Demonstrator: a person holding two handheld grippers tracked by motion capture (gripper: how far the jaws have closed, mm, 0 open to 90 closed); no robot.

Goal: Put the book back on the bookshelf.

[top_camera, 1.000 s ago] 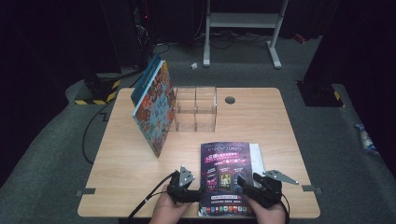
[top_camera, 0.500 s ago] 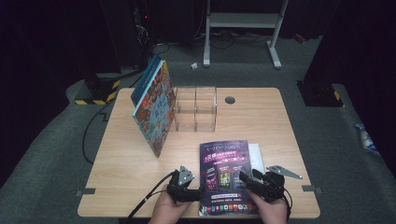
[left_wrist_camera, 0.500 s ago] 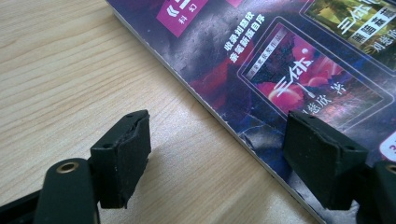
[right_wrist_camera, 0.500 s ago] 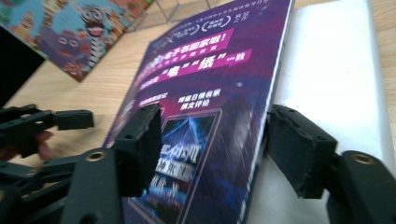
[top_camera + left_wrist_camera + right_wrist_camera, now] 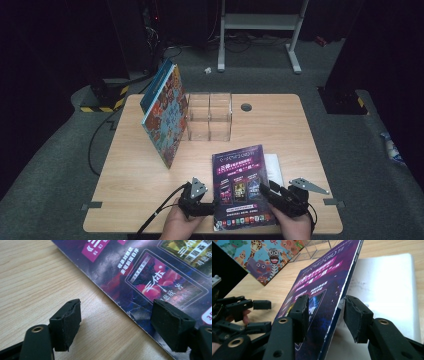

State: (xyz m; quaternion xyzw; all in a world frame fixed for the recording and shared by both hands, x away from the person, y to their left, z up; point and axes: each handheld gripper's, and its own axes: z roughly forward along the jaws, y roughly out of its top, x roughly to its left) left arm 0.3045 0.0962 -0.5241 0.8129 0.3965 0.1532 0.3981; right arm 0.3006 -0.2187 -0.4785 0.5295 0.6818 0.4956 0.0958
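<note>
A purple-covered book (image 5: 240, 185) lies near the table's front edge, with its white page (image 5: 274, 167) showing at the right. My right gripper (image 5: 266, 191) is at the book's right edge. In the right gripper view the lifted cover (image 5: 324, 282) stands tilted above the white page (image 5: 387, 285), its edge between my right gripper's (image 5: 327, 312) jaws. These jaws have just been closing, and a gap remains at the under pad. My left gripper (image 5: 212, 207) is open astride the book's left edge (image 5: 117, 302), one pad (image 5: 67, 320) over bare wood, the other over the cover.
A colourful picture book (image 5: 167, 117) leans against a clear acrylic box (image 5: 210, 117) at the middle back of the wooden table (image 5: 130, 165). A round cable hole (image 5: 245, 107) sits behind the box. A dark floor and a white stand lie beyond the table.
My right gripper has shifted slightly to the right at the book's right edge. The left gripper and the other objects have stayed where they were.
</note>
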